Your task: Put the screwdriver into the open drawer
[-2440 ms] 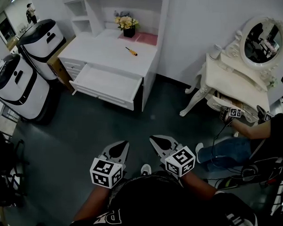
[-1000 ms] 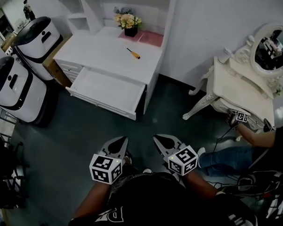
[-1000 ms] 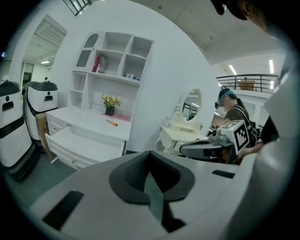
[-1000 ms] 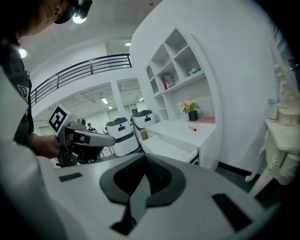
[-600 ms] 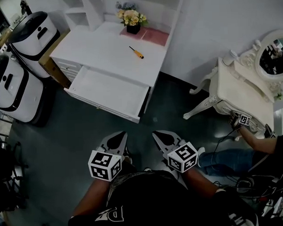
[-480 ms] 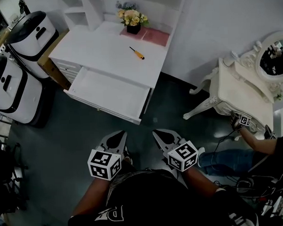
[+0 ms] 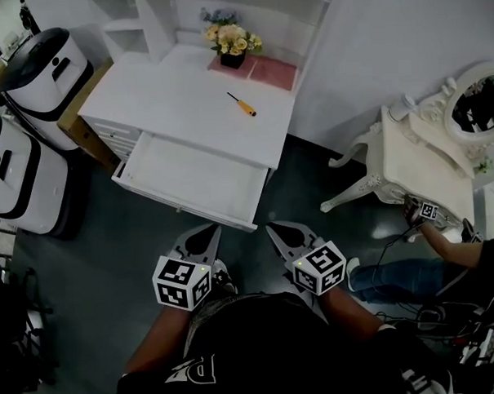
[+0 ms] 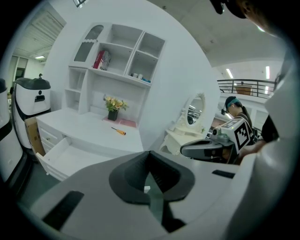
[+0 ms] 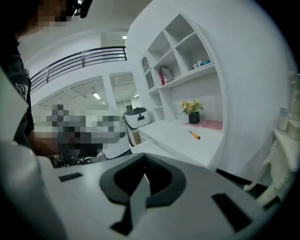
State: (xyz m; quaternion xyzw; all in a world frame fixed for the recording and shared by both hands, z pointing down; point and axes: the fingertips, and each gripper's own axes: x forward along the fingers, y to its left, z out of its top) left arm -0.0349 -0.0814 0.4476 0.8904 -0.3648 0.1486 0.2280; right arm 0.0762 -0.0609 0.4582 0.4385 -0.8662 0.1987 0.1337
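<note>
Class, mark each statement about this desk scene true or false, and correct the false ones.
1. The screwdriver lies on the desk top. True.
2. The drawer is closed. False: it is pulled open.
3. The right gripper holds the screwdriver. False: its jaws are shut on nothing, short of the desk.
4. A pot of flowers stands at the back of the desk. True.
5. The left gripper is shut and empty. True.

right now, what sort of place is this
Likely a staged bedroom in a lab or showroom: a white desk with shelves, an ornate dressing table with a mirror, and white machines parked beside the desk.
</note>
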